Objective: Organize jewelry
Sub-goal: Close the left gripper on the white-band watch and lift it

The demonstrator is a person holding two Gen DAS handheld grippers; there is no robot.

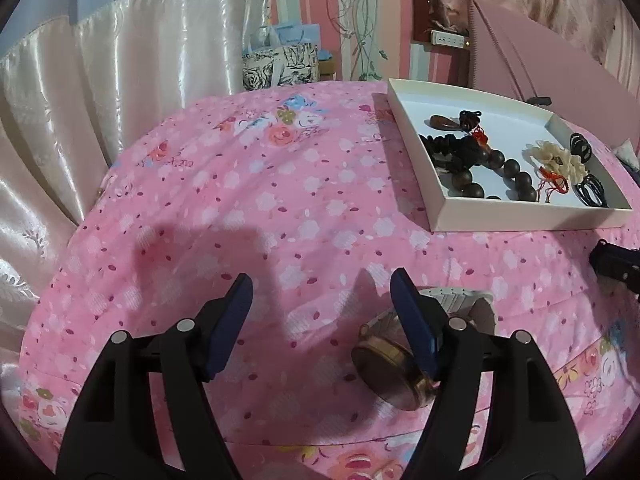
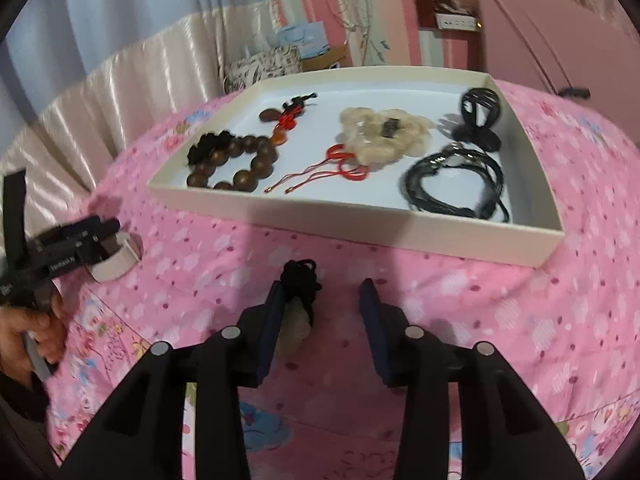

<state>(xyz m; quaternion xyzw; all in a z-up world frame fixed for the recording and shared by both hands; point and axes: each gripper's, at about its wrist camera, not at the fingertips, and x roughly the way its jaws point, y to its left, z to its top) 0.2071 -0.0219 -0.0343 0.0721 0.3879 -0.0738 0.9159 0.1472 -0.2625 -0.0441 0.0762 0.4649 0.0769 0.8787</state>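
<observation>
My left gripper stands open low over the pink bedspread. A watch lies by its right finger, with a gold case and a white strap; the finger crosses over the case. My right gripper is open just in front of the white tray. A pale pendant on a black cord rests against the inner face of its left finger; the right finger is apart from it. The tray holds a wooden bead bracelet, red cords, a pale shell piece and black cords.
The floral bedspread covers the whole work surface. A satin curtain hangs at the left. A pink board leans behind the tray. Bags and cables stand at the back. In the right wrist view, a hand holds the left gripper.
</observation>
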